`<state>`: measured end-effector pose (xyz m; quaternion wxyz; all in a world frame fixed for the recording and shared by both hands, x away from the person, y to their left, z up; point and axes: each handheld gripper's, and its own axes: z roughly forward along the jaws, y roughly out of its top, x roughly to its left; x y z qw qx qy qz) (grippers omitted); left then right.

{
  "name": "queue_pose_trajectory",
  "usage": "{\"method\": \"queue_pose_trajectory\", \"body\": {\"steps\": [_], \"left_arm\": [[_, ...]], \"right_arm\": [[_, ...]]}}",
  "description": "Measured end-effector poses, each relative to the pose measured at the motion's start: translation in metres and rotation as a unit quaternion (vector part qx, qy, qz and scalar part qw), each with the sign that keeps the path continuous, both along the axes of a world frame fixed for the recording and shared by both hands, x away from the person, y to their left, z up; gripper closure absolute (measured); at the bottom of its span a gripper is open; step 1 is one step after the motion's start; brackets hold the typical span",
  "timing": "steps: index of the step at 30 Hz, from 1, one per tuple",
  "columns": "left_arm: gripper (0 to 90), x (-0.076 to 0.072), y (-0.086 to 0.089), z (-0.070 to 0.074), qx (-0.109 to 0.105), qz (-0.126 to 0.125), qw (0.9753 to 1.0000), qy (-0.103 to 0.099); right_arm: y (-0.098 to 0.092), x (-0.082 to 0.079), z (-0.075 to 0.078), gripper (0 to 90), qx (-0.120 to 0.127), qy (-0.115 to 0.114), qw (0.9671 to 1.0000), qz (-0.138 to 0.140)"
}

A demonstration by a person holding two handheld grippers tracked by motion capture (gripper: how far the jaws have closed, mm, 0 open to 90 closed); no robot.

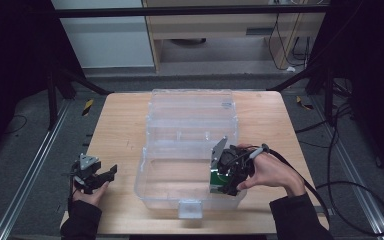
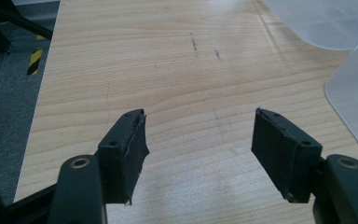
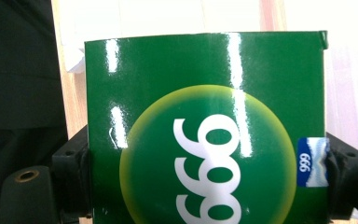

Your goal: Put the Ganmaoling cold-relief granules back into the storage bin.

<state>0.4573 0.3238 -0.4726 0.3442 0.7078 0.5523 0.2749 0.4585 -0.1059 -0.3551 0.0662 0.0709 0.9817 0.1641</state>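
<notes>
A clear plastic storage box sits open mid-table, its lid thrown back behind it. My right gripper hangs over the box's right front corner, shut on a glossy green carton printed with a yellow-green circle and white "999". The carton shows as a green edge under that hand. Its sides are pressed by the black pads. Left of the box, my left gripper rests low over the bare wood, open. Its pads stand wide apart with nothing between them.
The wooden table has free room left of the box; the box's translucent edge lies to the right in the left gripper view. A white latch sticks out at the box's front. Cables trail off the right side.
</notes>
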Motion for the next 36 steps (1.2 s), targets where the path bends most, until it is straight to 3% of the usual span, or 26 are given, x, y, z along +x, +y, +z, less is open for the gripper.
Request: {"method": "queue_pose_trajectory", "body": {"steps": [7,10,23,29,36], "left_arm": [[34.5,0.000,0.000,0.000,0.000,0.000,1.0000,-0.001],[34.5,0.000,0.001,0.000,0.000,0.000,1.0000,-0.001],[34.5,0.000,0.001,0.000,0.000,0.000,1.0000,0.000],[34.5,0.000,0.001,0.000,-0.001,0.000,1.0000,0.000],[34.5,0.000,0.001,0.000,-0.001,-0.001,1.0000,0.000]], "right_arm": [[0.002,0.001,-0.005,15.5,-0.013,-0.003,0.9999,0.004],[0.000,0.002,-0.010,15.5,-0.004,0.003,1.0000,0.000],[0.002,0.004,-0.025,15.4,-0.029,0.004,0.9996,0.002],[-0.002,0.006,-0.035,15.3,-0.015,0.013,0.9998,-0.004],[0.002,0.009,-0.043,14.4,-0.032,0.017,0.9993,-0.001]]}}
